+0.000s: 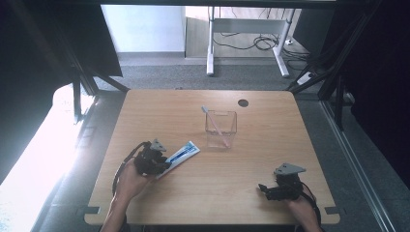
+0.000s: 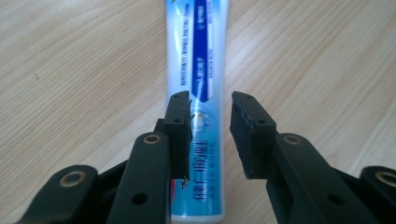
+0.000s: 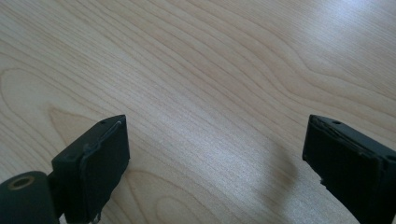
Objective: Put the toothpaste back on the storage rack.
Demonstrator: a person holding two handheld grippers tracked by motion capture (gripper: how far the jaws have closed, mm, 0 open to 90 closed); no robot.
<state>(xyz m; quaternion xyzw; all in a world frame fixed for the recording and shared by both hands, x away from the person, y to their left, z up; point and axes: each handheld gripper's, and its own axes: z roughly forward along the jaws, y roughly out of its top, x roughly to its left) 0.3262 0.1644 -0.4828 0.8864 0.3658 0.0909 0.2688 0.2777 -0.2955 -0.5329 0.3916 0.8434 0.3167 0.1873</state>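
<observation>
A white and blue toothpaste tube (image 1: pixel 181 154) lies flat on the wooden table (image 1: pixel 270 145), left of centre. My left gripper (image 1: pixel 162 163) sits over the tube's near end. In the left gripper view the tube (image 2: pixel 201 60) runs lengthwise under the gripper (image 2: pixel 211 126), whose jaws stand a little apart; a strip of wood shows between the tube and the right-hand pad, so nothing is clamped. My right gripper (image 1: pixel 265 189) rests near the front right of the table, and in its own view the gripper (image 3: pixel 215 154) stands wide open over bare wood.
A clear square container (image 1: pixel 221 128) stands mid-table with a pink toothbrush (image 1: pixel 215 124) leaning inside it. A round cable hole (image 1: pixel 243 103) lies near the far edge. Black frame posts flank the table on both sides.
</observation>
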